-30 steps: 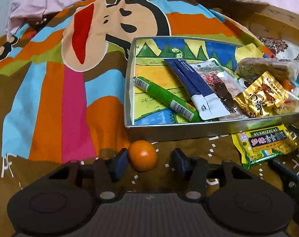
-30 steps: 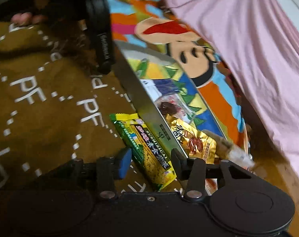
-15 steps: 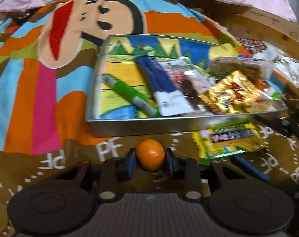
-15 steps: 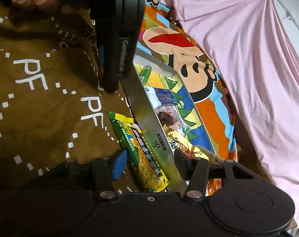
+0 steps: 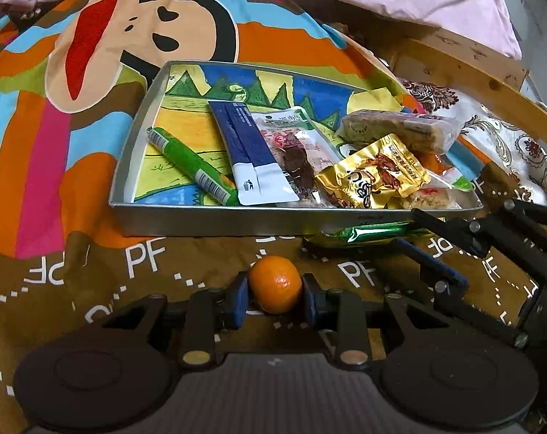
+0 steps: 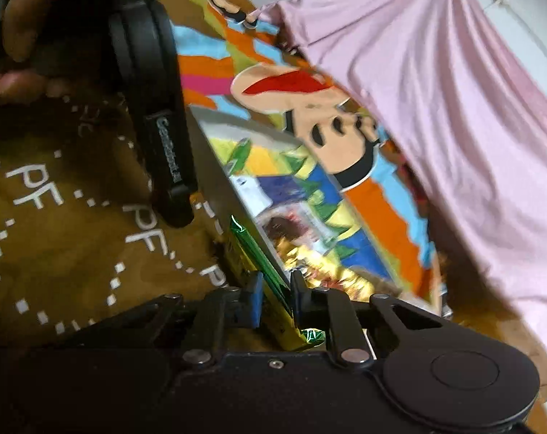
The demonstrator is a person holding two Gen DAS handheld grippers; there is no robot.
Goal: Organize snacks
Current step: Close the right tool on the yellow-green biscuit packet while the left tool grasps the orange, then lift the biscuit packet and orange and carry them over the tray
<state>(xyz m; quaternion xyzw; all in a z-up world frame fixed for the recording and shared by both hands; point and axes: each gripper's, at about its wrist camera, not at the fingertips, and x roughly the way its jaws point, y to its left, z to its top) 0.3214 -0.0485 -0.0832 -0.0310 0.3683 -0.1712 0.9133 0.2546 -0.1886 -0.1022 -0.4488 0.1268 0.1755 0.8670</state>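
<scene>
Pinched between the blue pads of the left gripper [image 5: 275, 294], low in the middle of the left wrist view, sits a small orange mandarin [image 5: 275, 284], both pads pressing its sides over the brown cloth [image 5: 92, 264] printed with white "PF" letters. Above it, filling the centre of the frame, a metal tray [image 5: 215, 218] with a painted landscape floor holds a green tube [image 5: 192, 166] with a barcode, a dark blue sachet [image 5: 253, 161] with a bin symbol, a clear pack of dark dried meat [image 5: 295, 152], a gold foil packet [image 5: 376, 175] and a wrapped grain bar [image 5: 400, 128]. At the right edge the right gripper [image 5: 414, 229] reaches in, its fingers at the end of a green and yellow snack packet [image 5: 367, 233] lying against the tray's near wall.

In the right wrist view, the right gripper [image 6: 276, 298] at lower centre is clamped on that green and yellow snack packet [image 6: 269, 278], beside the tray [image 6: 215, 173]. The packet's writing is too blurred to read. At upper left a hand [image 6: 16, 36] holds the left gripper, whose dark body carries a white label, unreadable. Pink fabric [image 6: 436, 90] fills the upper right.
</scene>
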